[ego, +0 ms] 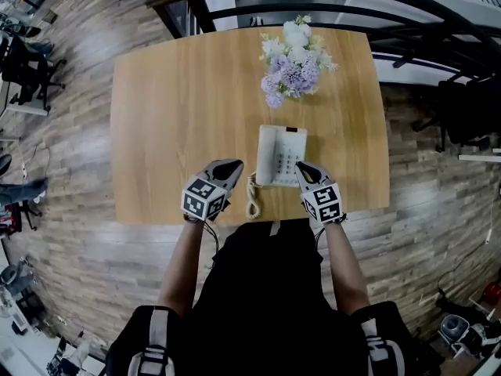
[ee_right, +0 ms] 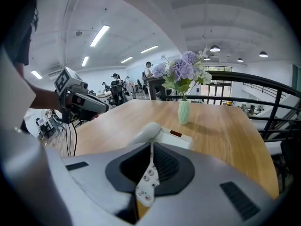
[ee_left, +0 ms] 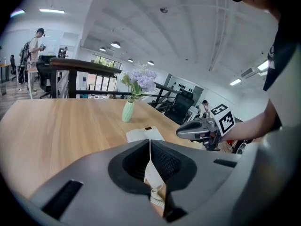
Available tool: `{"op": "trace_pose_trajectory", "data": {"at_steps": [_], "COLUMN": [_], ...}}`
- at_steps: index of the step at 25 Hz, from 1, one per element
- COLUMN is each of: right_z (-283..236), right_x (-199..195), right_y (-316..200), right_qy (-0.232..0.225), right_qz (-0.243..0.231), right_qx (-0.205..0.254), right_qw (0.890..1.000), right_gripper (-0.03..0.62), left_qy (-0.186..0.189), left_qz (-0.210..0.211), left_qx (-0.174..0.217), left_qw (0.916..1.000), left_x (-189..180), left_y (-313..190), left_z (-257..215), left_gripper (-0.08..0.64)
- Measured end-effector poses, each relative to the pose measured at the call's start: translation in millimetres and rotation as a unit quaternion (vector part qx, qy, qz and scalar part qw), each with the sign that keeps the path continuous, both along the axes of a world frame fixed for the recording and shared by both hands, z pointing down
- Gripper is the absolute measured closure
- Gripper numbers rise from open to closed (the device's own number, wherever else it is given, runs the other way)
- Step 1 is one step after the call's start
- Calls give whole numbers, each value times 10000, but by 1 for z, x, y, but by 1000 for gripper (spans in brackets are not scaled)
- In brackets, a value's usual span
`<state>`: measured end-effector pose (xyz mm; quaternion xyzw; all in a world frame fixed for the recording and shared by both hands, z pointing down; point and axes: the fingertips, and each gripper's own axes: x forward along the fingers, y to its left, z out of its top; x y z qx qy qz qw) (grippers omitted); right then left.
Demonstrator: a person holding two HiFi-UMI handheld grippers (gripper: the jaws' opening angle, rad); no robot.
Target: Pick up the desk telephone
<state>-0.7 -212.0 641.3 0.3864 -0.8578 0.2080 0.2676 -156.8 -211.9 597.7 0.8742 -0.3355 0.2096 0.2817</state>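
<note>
The white desk telephone lies on the wooden table near its front edge, handset on the left side, and its coiled cord trails off the near left corner. My left gripper is shut and empty, with its tip just left of the phone's near end. Also shut and empty, my right gripper has its tip over the phone's near right corner. In the left gripper view the phone shows just beyond the shut jaws. In the right gripper view the handset sits right ahead of the shut jaws.
A pale green vase of purple and white flowers stands behind the phone at the table's far side. A dark railing runs behind and to the right of the table. Office chairs and people are in the background.
</note>
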Motion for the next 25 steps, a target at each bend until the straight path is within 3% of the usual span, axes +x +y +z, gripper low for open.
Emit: {"op": "trace_pose_trajectory", "data": {"at_steps": [13,16,20,23,25], "right_z": [34,41,53,61,68], "right_x": [3,7,13,15,14], "right_y": [-15,-17,-16,-14,-11], "right_qy": [-74,-122,-80,-102,-129], "right_qz": [-296,-277,-256,-232,-206], "right_qx": [-381,-458,-579,-671,-786], "right_qw": [9988,9985,9980,9974,9966], "right_gripper": [557,557,553,474,420], "left_qy": [-72,-164,-289,-359,-177], "left_qz": [408,522,591,617,484], "left_qx": [-588,-826,-952,-964,-1147], "left_qw": [9974,9951,9933,9928,9921], "left_x": [44,47,53,58,61], "left_y": [-13,-10,-10,-12,-13], "left_z": [51,67,80,85,91], "left_gripper": [535,450,394,352,303]}}
